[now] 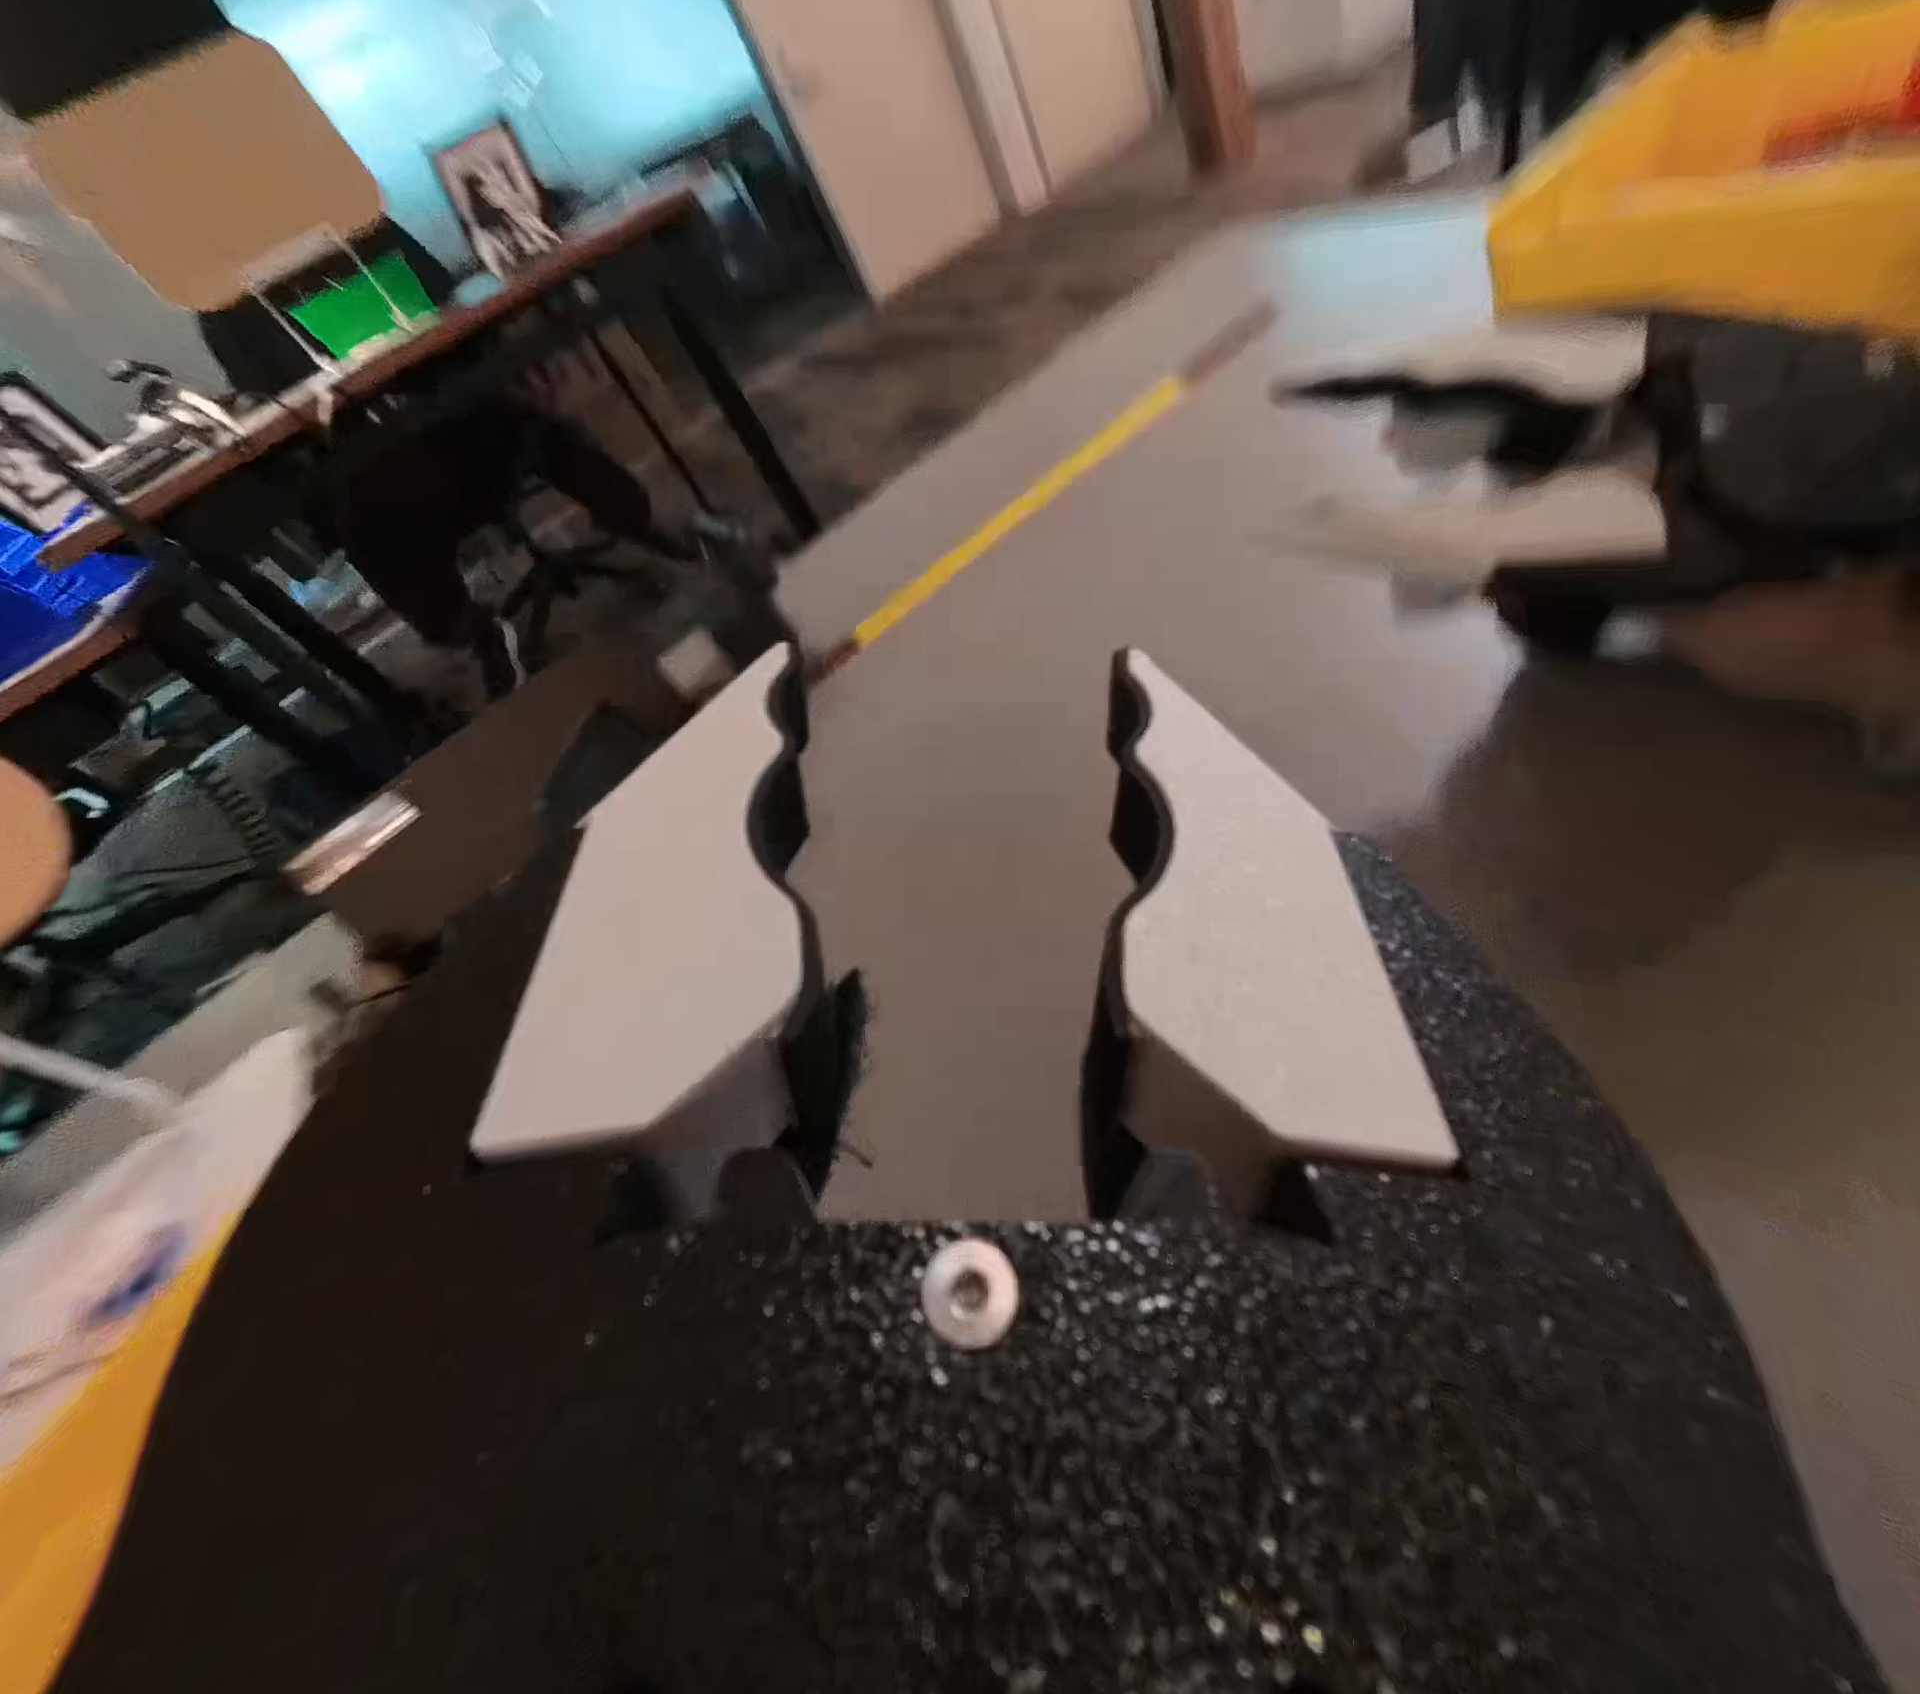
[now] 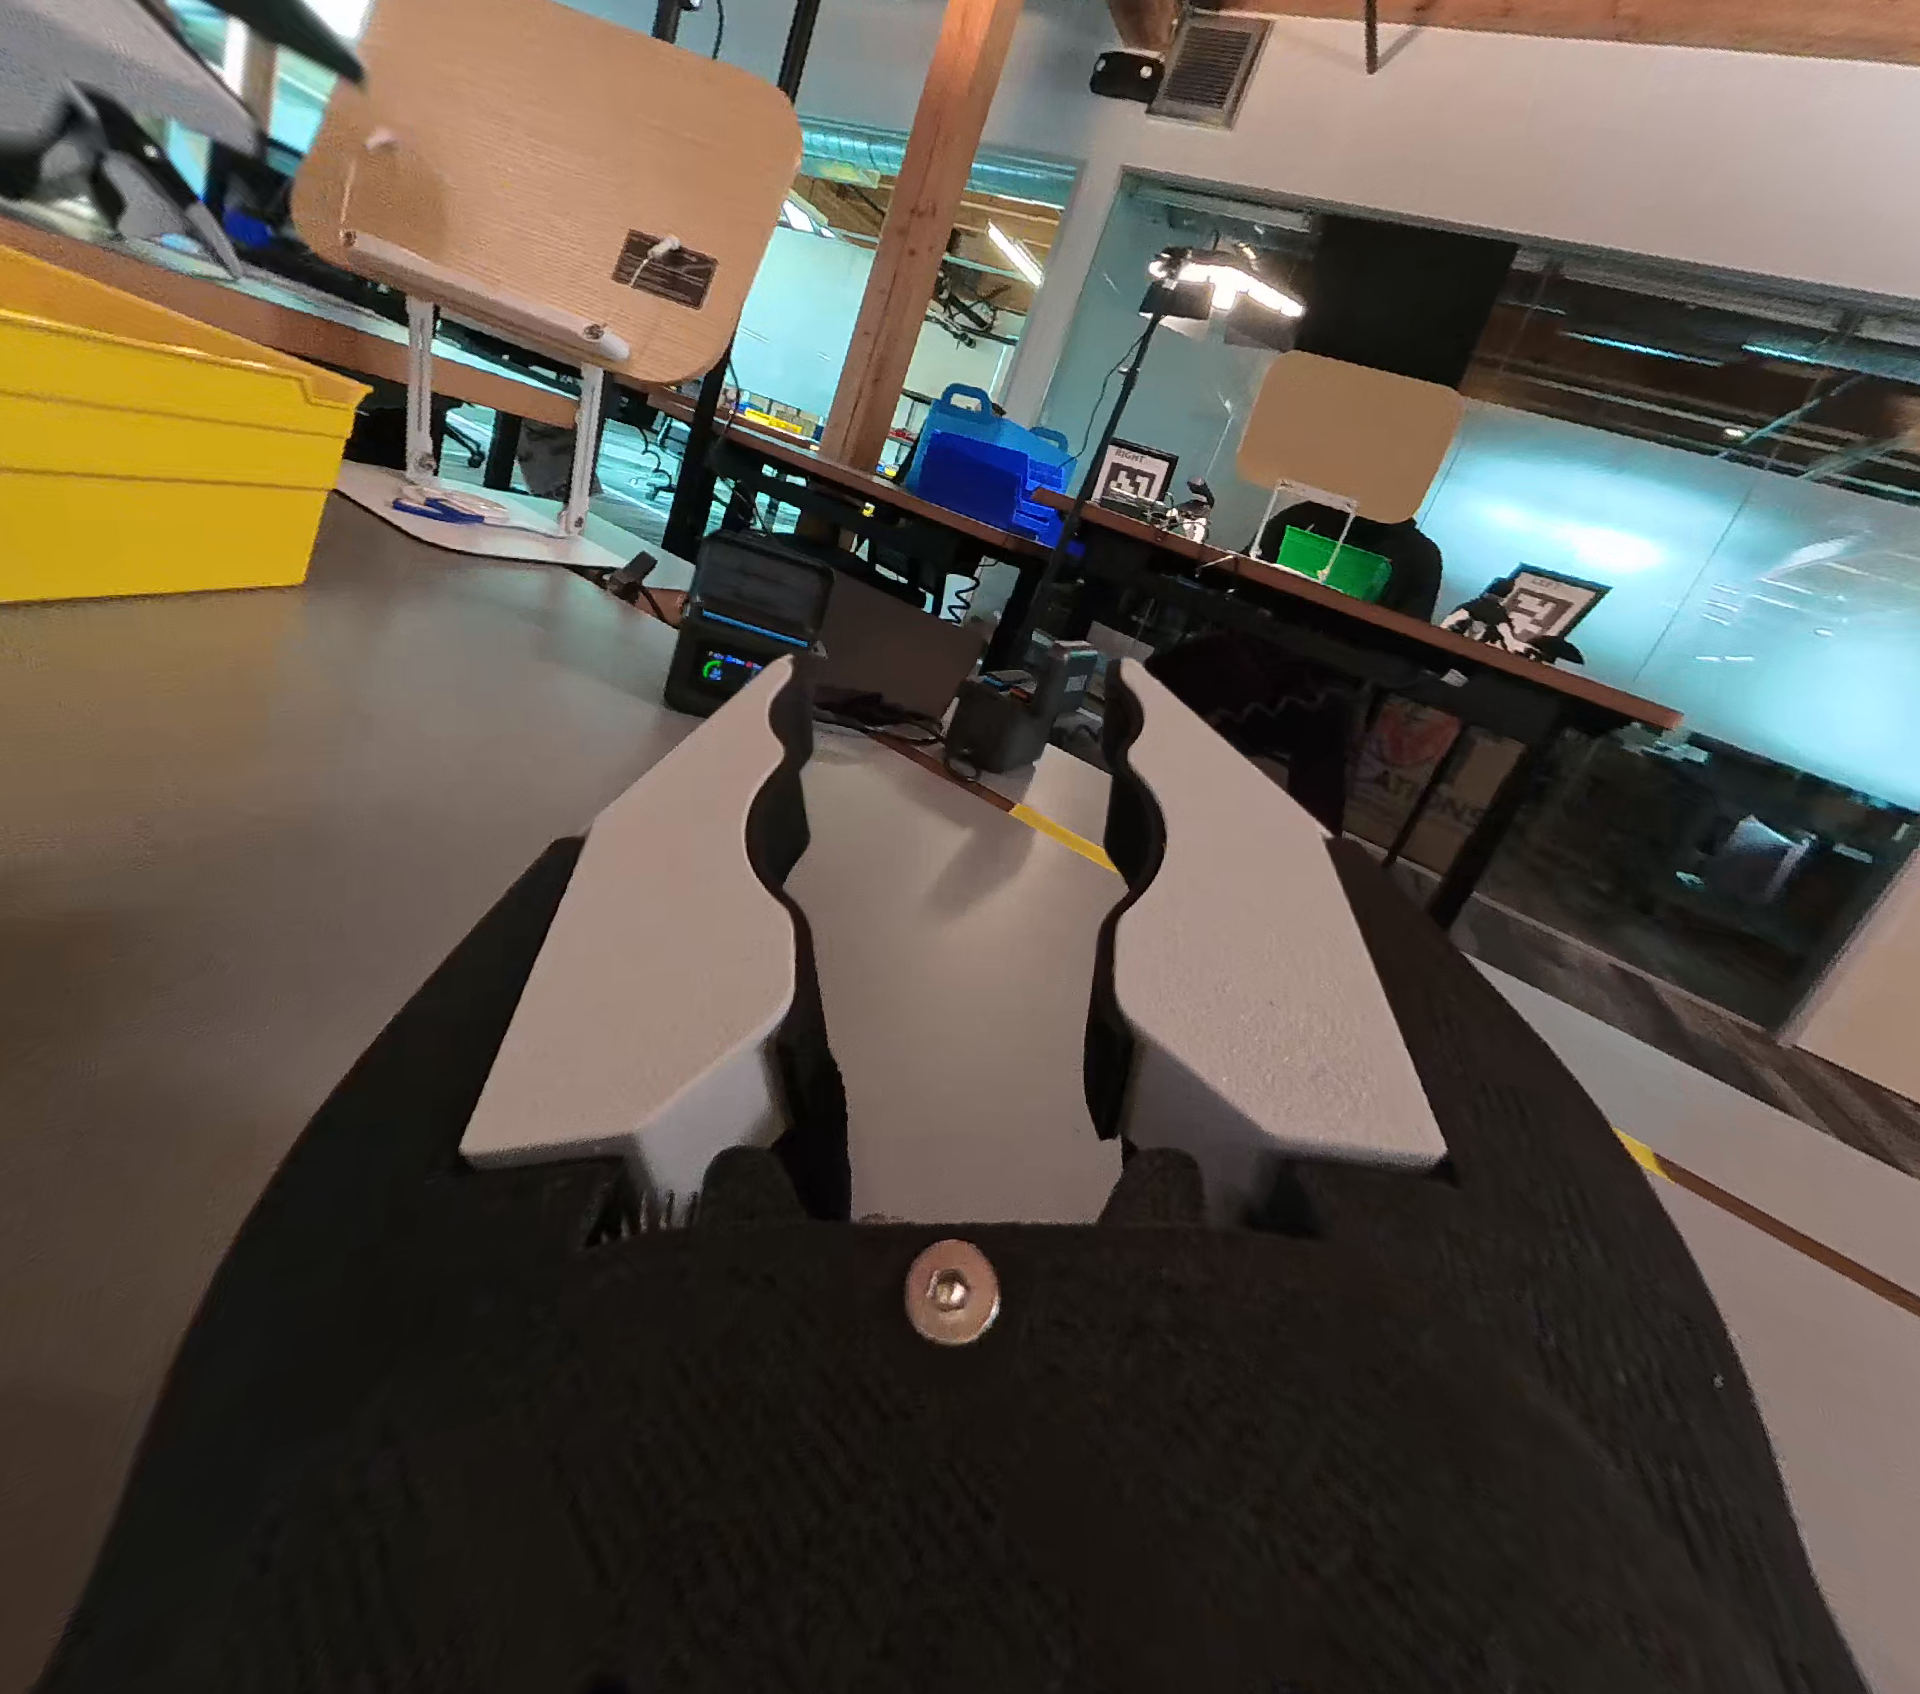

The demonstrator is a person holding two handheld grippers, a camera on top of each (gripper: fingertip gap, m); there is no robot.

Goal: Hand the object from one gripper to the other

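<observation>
My left gripper [image 1: 958,668] is open and empty, held low over the grey table [image 1: 1039,813]; its view is blurred by motion. My right gripper [image 2: 953,678] is open and empty too, also low over the table [image 2: 312,761]. In the left wrist view the right gripper [image 1: 1288,460] shows as a blurred shape far right, its grey fingers [image 1: 1507,371] pointing left. A blurred grey and black shape at the top left of the right wrist view [image 2: 104,34] may be the left gripper. No object to hand over shows in either view.
A yellow bin [image 2: 156,439] stands at the left and shows again in the left wrist view [image 1: 1714,190]. A wooden board on a white stand [image 2: 551,179] stands behind it. Black devices [image 2: 748,636] sit at the far table edge. A yellow tape line [image 1: 1029,501] crosses the table.
</observation>
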